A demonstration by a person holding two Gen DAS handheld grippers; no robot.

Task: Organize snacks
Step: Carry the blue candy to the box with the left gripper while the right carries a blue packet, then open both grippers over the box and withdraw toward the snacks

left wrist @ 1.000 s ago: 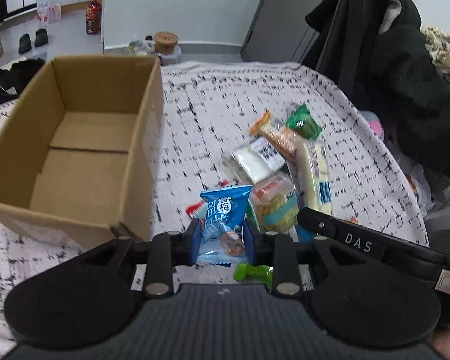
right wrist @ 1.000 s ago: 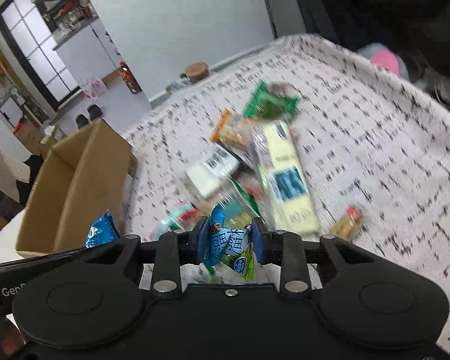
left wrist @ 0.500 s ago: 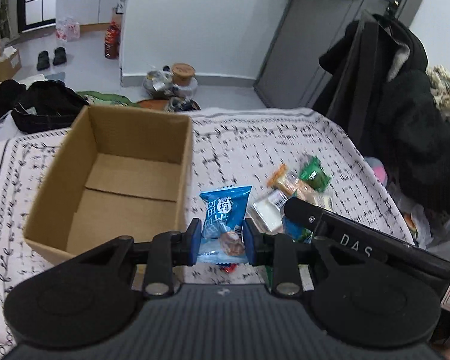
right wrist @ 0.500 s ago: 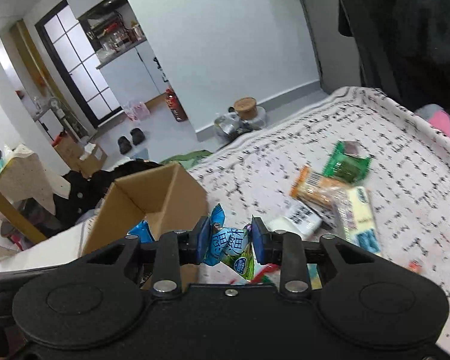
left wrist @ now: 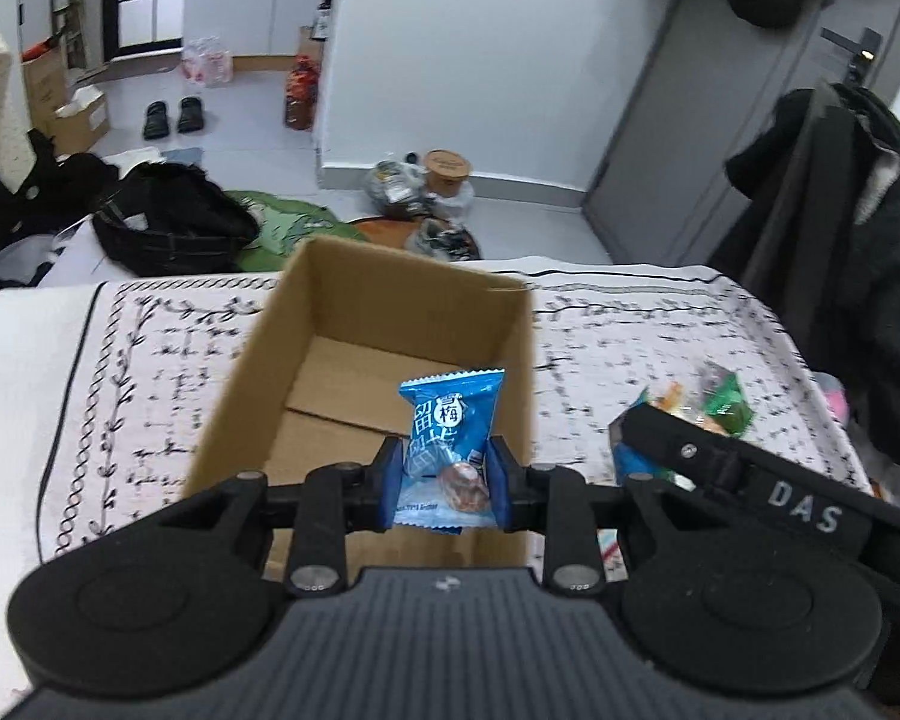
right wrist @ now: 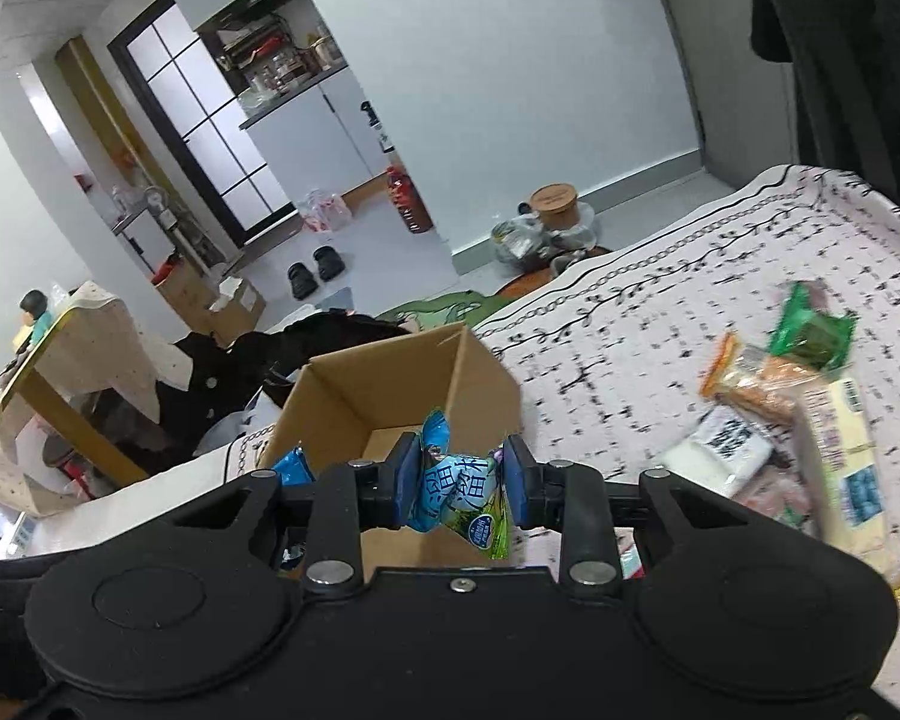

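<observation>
My left gripper (left wrist: 445, 483) is shut on a blue plum candy packet (left wrist: 450, 432) and holds it above the near right part of an open, empty cardboard box (left wrist: 270, 372). My right gripper (right wrist: 461, 489) is shut on a blue-and-green candy packet (right wrist: 463, 495) just in front of the same box (right wrist: 336, 396), near its right wall. The right gripper's body (left wrist: 750, 480) shows at the right of the left wrist view. More snack packets (right wrist: 768, 414) lie in a heap on the patterned cloth (right wrist: 630, 312) to the right.
The box stands on a bed-like surface covered with a white black-patterned cloth (left wrist: 150, 360). Beyond its far edge are the floor, black bags (left wrist: 168, 228) and a jar (left wrist: 447, 171). A dark coat (left wrist: 858, 228) hangs at the right.
Both grippers rose and moved left from the snack heap toward the box, each carrying its packet. The left packet now hangs over the box opening.
</observation>
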